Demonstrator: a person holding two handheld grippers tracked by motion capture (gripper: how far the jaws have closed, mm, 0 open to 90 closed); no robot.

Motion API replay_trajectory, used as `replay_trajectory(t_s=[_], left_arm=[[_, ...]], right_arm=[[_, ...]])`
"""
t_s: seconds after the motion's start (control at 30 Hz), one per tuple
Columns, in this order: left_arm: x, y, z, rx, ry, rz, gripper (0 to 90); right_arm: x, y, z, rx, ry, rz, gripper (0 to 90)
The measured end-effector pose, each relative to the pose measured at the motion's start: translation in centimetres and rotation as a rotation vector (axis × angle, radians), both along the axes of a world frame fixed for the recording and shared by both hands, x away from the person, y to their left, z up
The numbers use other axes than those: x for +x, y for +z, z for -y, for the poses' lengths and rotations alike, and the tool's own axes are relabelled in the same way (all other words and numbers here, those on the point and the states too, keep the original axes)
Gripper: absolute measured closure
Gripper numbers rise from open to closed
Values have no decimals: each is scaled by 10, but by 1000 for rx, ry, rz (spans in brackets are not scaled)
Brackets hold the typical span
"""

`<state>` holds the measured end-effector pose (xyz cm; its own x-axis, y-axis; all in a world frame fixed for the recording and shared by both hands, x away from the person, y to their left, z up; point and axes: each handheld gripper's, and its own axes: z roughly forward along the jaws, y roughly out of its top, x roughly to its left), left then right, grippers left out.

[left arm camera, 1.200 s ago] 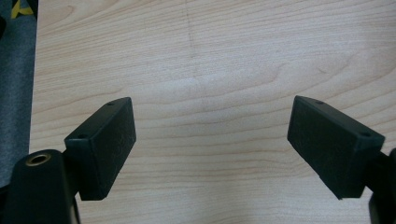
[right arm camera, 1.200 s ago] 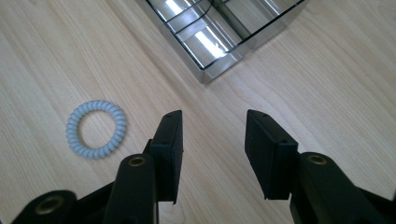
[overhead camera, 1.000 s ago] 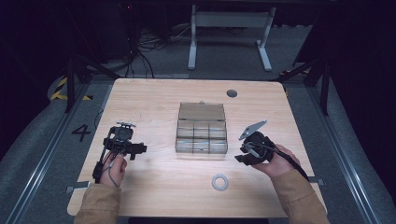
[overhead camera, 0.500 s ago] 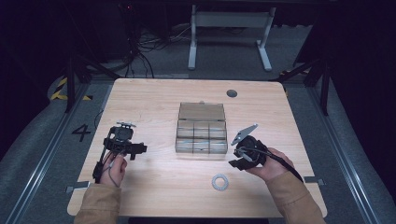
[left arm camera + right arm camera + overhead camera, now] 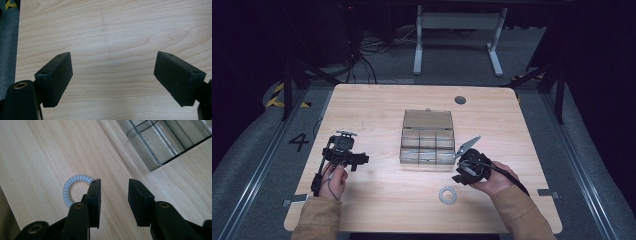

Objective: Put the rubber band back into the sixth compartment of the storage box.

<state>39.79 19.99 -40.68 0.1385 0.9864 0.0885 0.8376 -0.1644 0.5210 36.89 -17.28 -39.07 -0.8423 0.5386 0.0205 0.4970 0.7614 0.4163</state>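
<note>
1. Grippers: two, a left gripper (image 5: 343, 152) and a right gripper (image 5: 468, 167), one per hand.
2. Hands: two, both in tan sleeves.
3. Coil rings: just one, a pale ring (image 5: 448, 195) lying on the wood.
4. Boxes: one clear box (image 5: 427, 137), lid flipped open.
5. Compartments in that box: looks like six, in two rows of three, though the glare makes it a bit hard to be sure.
6. Tables: one wooden table (image 5: 377, 107).
7. Round grey caps set in the tabletop: one cap (image 5: 460, 100).
</note>
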Motion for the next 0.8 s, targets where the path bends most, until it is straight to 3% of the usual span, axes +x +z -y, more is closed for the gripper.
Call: replay_trajectory(t_s=[0.37, 0.8], left_arm=[[1, 0, -2, -4, 2, -2, 160], [1, -1, -3, -6, 6, -3, 160]], right_arm=[[4, -21, -7, -15, 27, -69, 650], [1, -32, -19, -58, 70, -90, 680]])
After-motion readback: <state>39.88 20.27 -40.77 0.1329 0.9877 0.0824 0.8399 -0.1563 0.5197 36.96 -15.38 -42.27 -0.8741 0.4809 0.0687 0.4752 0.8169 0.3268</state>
